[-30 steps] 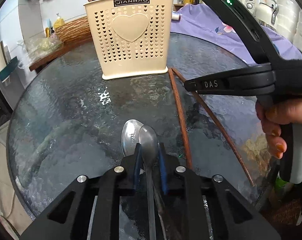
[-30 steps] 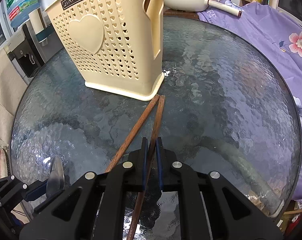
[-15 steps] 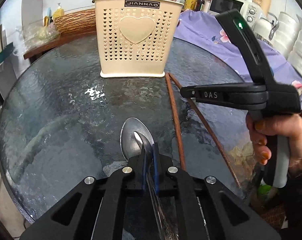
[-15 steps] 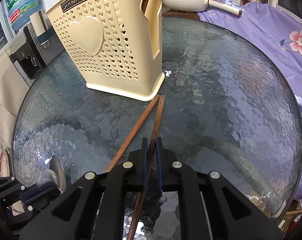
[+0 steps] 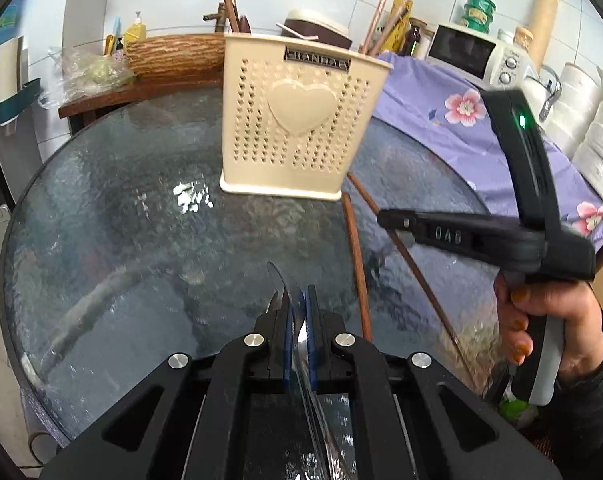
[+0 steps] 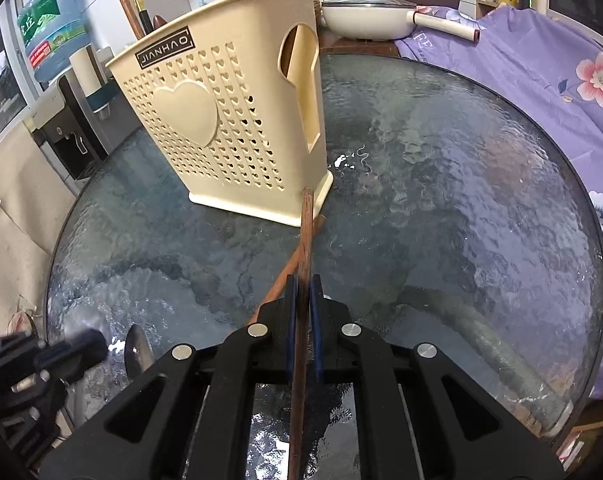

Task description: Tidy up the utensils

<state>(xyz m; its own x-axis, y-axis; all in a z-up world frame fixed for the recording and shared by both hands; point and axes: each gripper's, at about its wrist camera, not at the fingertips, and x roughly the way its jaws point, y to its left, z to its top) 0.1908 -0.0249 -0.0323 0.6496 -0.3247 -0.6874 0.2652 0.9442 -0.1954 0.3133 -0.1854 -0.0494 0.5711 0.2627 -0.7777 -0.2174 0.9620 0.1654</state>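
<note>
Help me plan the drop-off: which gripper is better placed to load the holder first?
Right, probably. The right gripper grips a chopstick whose tip already nears the holder; the left gripper, gripping spoons, sits farther back.

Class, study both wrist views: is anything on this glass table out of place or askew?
Yes. One wooden chopstick lies loose on the glass table rather than in the beige utensil holder. The second chopstick and spoon are clamped in tongs.

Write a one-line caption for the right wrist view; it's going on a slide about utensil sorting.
Right gripper shut on a wooden chopstick aimed toward the cream utensil holder on the glass table.
</note>
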